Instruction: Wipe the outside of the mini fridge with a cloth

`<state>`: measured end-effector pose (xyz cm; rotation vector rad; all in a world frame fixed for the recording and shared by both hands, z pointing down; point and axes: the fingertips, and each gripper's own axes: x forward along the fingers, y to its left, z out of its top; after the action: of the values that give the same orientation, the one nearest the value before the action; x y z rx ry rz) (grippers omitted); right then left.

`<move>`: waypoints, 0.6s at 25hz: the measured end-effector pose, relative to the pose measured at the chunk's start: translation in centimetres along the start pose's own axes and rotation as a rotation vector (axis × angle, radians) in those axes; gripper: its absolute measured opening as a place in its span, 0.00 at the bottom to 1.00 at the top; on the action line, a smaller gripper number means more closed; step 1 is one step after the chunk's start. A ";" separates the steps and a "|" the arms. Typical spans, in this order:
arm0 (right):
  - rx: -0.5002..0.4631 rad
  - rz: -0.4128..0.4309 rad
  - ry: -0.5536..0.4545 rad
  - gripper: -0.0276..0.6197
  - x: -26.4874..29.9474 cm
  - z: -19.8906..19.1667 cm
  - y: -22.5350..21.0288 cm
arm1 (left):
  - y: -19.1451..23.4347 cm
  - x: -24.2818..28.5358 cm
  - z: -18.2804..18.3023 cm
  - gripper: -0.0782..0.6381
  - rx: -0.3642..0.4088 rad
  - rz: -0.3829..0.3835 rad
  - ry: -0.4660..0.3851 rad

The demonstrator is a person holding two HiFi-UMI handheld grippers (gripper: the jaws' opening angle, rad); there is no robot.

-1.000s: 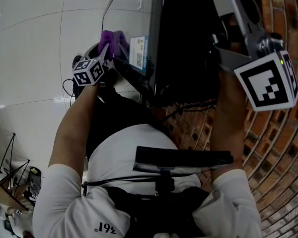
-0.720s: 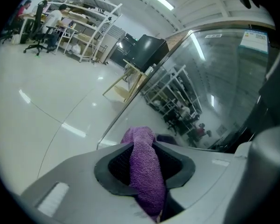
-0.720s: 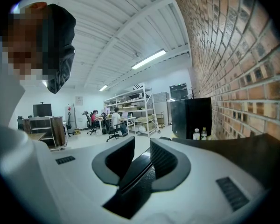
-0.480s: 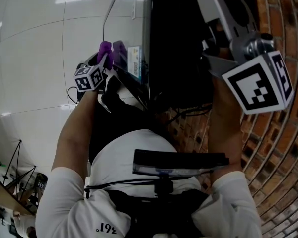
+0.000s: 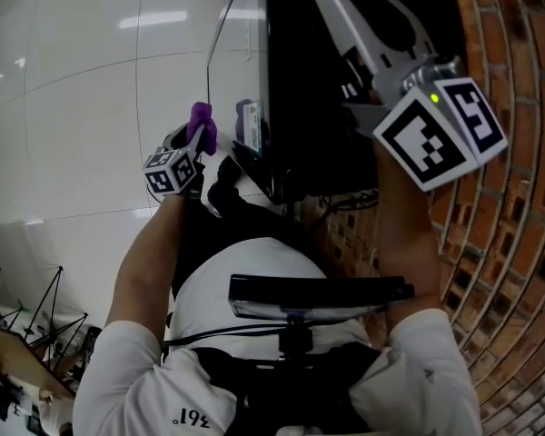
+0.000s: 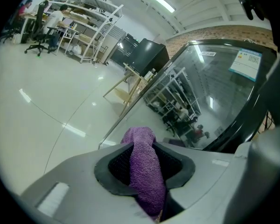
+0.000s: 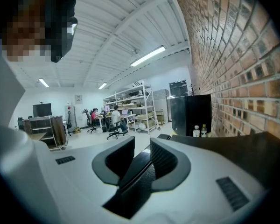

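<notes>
**A:** Risks from here?

**B:** The left claw point(image 6: 143, 152) is clamped on the purple cloth point(image 6: 144, 176), which is bunched into a narrow roll. Only a short nub pokes past the tips. The cloth hangs just off the glass door point(image 6: 210, 97) of the mini fridge point(image 5: 318, 107), close to the door's frame edge and not touching. Its reflection in the glass sits apart from it. If the claw pushes in at a poor angle, the hard tips likely meet the glass before the fabric does, so it could scratch or skid. The roll could also creep out of the pinch under drag.

**A:** Other hand?

**B:** The right claw point(image 7: 142, 146) is closed on a thin dark edge at the fridge's top, bracing it by the look of it. If that hold slides while the wipe presses sideways, the fridge may shift. The label point(image 6: 245, 64) near a corner of the door could snag the cloth and lift.

**A:** Surroundings?

**B:** There is a glossy white tile floor point(image 5: 64, 107), and a brick wall point(image 5: 518, 243) close along the fridge's far side, with cables point(image 5: 350, 196) trailing beside it. I can't see what the fridge stands on. The room is an open workshop with shelving racks point(image 7: 130, 99) and people seated at desks well away. A black cabinet point(image 7: 191, 111) stands against the wall with two bottles point(image 7: 199, 131) in front of it.
</notes>
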<state>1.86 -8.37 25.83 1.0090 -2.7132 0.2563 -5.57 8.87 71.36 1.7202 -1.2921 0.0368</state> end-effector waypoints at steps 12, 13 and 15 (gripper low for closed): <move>0.007 0.008 0.009 0.19 0.1 -0.5 0.1 | -3.0 -3.6 4.4 0.26 -0.009 -0.057 -0.056; 0.007 0.009 0.009 0.19 0.1 -0.5 0.1 | -3.3 -4.0 4.9 0.26 -0.009 -0.065 -0.063; 0.006 0.010 0.010 0.19 0.1 -0.5 0.1 | -3.8 -4.7 6.0 0.26 -0.012 -0.079 -0.079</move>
<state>1.80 -8.28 26.37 0.9939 -2.7105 0.2710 -7.63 8.13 63.16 1.7765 -1.2777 -0.0850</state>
